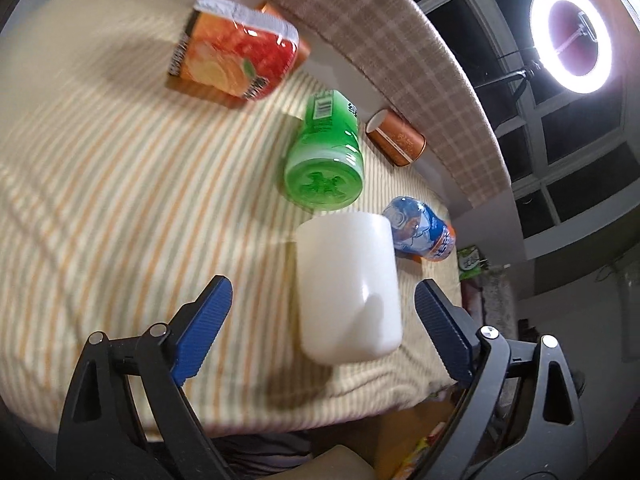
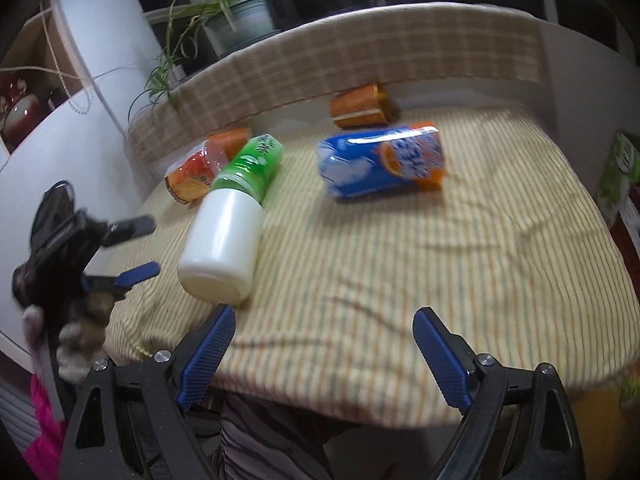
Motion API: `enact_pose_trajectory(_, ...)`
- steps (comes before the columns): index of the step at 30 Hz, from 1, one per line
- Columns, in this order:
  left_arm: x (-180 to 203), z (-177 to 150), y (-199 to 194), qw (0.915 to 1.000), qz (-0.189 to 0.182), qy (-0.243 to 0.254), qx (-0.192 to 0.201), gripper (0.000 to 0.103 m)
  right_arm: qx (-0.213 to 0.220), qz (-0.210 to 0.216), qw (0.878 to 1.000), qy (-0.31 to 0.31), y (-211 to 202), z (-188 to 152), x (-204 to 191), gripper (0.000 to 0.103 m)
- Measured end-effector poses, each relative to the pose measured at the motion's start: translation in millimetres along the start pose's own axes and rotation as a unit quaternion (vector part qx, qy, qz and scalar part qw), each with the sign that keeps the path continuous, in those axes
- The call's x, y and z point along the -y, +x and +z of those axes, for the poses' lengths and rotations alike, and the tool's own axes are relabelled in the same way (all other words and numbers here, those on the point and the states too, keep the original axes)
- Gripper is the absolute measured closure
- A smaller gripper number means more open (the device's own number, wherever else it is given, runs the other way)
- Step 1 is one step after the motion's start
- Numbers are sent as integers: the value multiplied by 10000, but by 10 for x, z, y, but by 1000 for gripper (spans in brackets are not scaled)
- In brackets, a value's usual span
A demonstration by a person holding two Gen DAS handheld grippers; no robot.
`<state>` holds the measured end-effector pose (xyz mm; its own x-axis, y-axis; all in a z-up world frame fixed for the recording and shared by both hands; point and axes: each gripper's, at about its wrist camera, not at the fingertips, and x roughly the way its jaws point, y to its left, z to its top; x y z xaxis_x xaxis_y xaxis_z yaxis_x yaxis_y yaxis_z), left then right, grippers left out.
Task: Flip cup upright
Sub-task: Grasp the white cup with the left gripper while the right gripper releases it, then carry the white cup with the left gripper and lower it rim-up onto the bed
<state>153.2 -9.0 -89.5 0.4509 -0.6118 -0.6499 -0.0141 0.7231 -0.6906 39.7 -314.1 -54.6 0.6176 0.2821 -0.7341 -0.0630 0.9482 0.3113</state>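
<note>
A plain white cup (image 1: 348, 286) lies on its side on the striped cloth, its closed base toward the table's near edge. My left gripper (image 1: 322, 316) is open, its blue pads on either side of the cup and apart from it. In the right wrist view the cup (image 2: 222, 240) lies at the left, with the left gripper (image 2: 136, 246) just left of it. My right gripper (image 2: 324, 344) is open and empty over the cloth near the front edge, right of the cup.
A green bottle (image 1: 326, 152) lies right behind the cup. A blue-orange can (image 2: 380, 164), a copper tin (image 2: 360, 110), an orange-red carton (image 1: 236, 54) and another orange tin (image 2: 230, 140) lie further back. A plaid ledge (image 2: 360, 60) borders the far side. A ring light (image 1: 572, 38) glows at right.
</note>
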Motion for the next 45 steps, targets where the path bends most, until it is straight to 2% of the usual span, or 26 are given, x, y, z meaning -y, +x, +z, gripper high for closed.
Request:
enact_pose_trajectory(3,23,73,149,9998,-87,-129,-142,10,1,-13,10000,92,-55,-80,59,11)
enact_pose_trajectory(5,40,99,224,9996,-104,-170,-221,16,-17,6,9999,128,-69,-117,81,11)
enact_pose_trajectory(11,111,133,458,9990,-73,-174,-415,19,-22,33,9996,263,-76,-174,155,11)
enact_pose_trajectory(16,98,139,536,9985,-69,-201,-500,20,-57,30,9995,321,-62,-192,185,11)
enact_pose_trajectory(19,108,131,594,9981,-60,-187,-579,27,-80,7,9993,367,-45,-202,218,11)
enact_pose_trajectory(23,138,117,601,9984,-31,-83,-562,27,-100,-24,9989,461,-21,-207,279,11)
enact_pose_trajectory(29,219,84,575,9988,96,134,-462,27,-123,-14,9985,537,6,-210,310,11)
enact_pose_trajectory(34,376,-6,514,9977,298,553,-243,27,-71,-28,9984,555,-9,-203,312,11)
enact_pose_trajectory(41,628,-199,393,9904,549,1263,138,27,-38,-53,9984,565,-19,-199,297,11)
enact_pose_trajectory(45,762,-294,302,9833,683,1637,408,28,38,-84,9981,616,-37,-194,300,11)
